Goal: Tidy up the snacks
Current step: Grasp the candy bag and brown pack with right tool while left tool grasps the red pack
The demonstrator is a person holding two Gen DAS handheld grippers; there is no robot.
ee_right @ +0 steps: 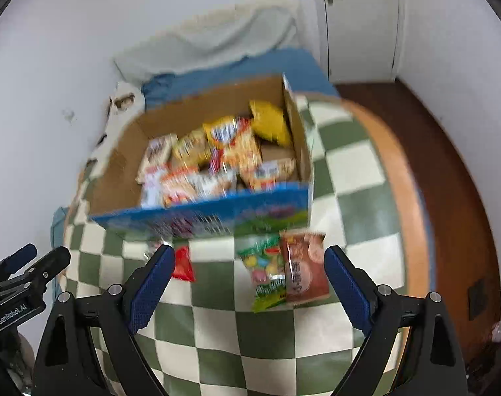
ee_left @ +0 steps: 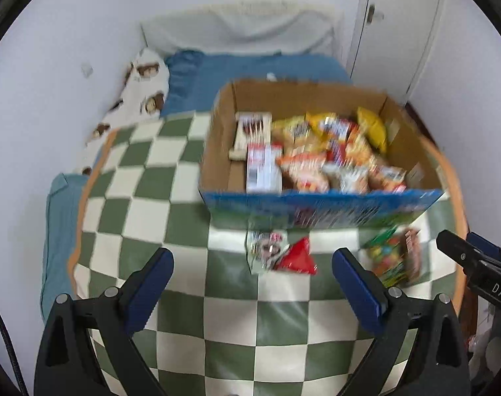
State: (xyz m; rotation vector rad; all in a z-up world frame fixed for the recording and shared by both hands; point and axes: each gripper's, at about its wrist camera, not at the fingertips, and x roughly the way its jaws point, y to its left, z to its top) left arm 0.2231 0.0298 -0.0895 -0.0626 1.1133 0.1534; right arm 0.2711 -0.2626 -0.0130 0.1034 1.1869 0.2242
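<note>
An open cardboard box (ee_left: pixel 319 206) with a blue printed front holds several snack packets on the green-and-cream checkered cloth (ee_left: pixel 191 171). In front of it lie a red packet (ee_left: pixel 298 257) beside a pale packet (ee_left: pixel 265 250), and to the right a green candy bag (ee_left: pixel 387 257) with a brown packet (ee_left: pixel 412 250). My left gripper (ee_left: pixel 253 280) hangs open above the cloth just short of the red packet. In the right wrist view the box (ee_right: pixel 217 211) is ahead. My right gripper (ee_right: pixel 250 280) stands open, with the green bag (ee_right: pixel 266 274) and brown packet (ee_right: pixel 304 267) lying between its fingers, untouched.
The cloth covers a bed with blue bedding (ee_left: pixel 250 66) and a patterned pillow (ee_left: pixel 141 89) against white walls. A wooden rim (ee_right: pixel 412 204) borders the cloth at right, with dark floor (ee_right: pixel 458 171) beyond. A white door (ee_right: pixel 359 23) stands behind. The views are motion-blurred.
</note>
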